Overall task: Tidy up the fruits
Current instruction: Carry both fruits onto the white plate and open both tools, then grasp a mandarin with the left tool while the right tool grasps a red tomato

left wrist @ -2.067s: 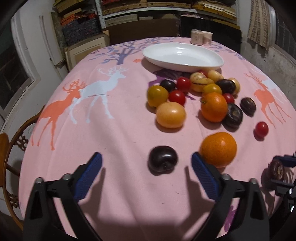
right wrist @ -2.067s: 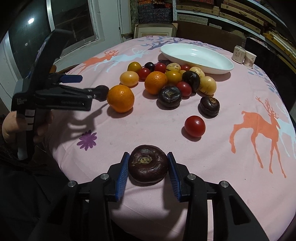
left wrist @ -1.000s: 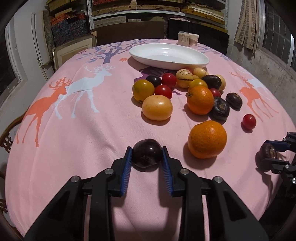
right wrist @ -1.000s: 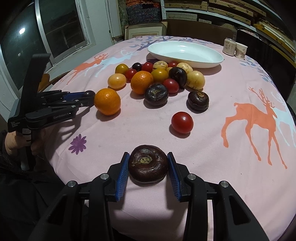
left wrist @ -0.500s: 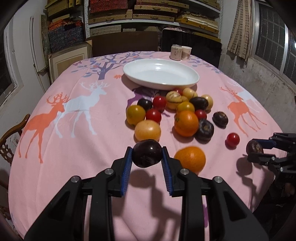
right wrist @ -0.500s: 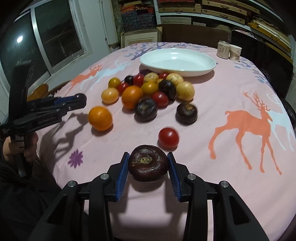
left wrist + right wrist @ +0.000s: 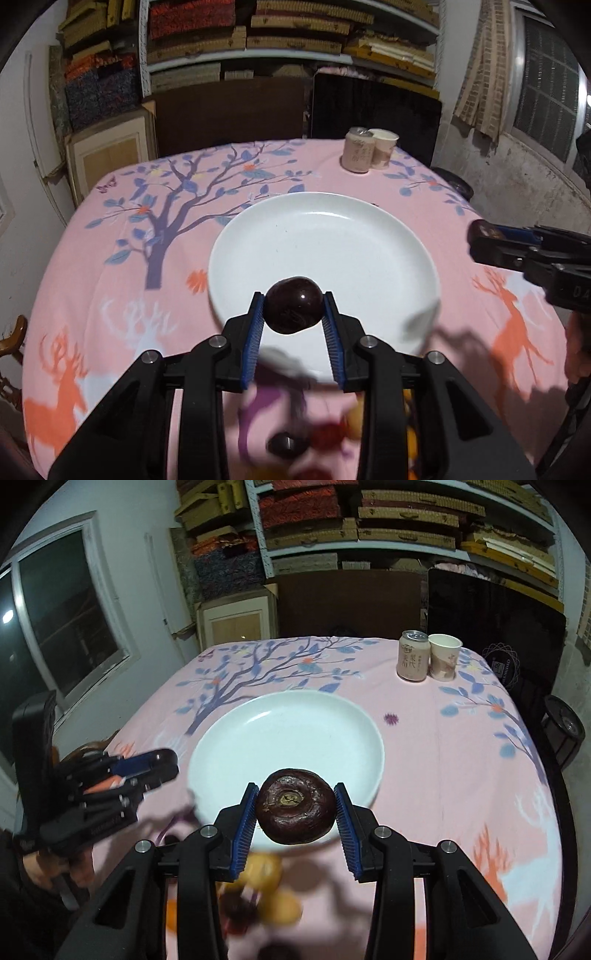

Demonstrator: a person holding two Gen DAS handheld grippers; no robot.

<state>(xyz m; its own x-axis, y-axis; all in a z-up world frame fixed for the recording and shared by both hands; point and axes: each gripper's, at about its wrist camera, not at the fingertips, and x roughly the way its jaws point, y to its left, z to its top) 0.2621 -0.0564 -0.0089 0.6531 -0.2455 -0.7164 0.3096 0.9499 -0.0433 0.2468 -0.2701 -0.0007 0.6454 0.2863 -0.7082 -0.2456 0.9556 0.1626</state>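
Observation:
My left gripper [image 7: 293, 314] is shut on a smooth dark plum [image 7: 292, 309] and holds it above the near rim of the empty white plate [image 7: 332, 240]. My right gripper [image 7: 295, 806] is shut on a wrinkled dark brown fruit [image 7: 295, 805], held above the plate's [image 7: 280, 738] near rim. Each gripper shows in the other's view: the right one [image 7: 484, 236] at the right, the left one [image 7: 162, 762] at the left. The remaining fruits lie blurred below the fingers [image 7: 317, 435] [image 7: 269, 890].
A drink can [image 7: 413, 660] and a paper cup [image 7: 444, 656] stand at the far right of the pink deer-print tablecloth [image 7: 122, 280]. Shelves, boxes and dark boards stand behind the table. A wooden chair back [image 7: 11, 332] is at the left edge.
Both grippers have lifted their fruits off the table and carried them forward over the fruit pile to the plate's near rim. The pile has dropped to the bottom of both views.

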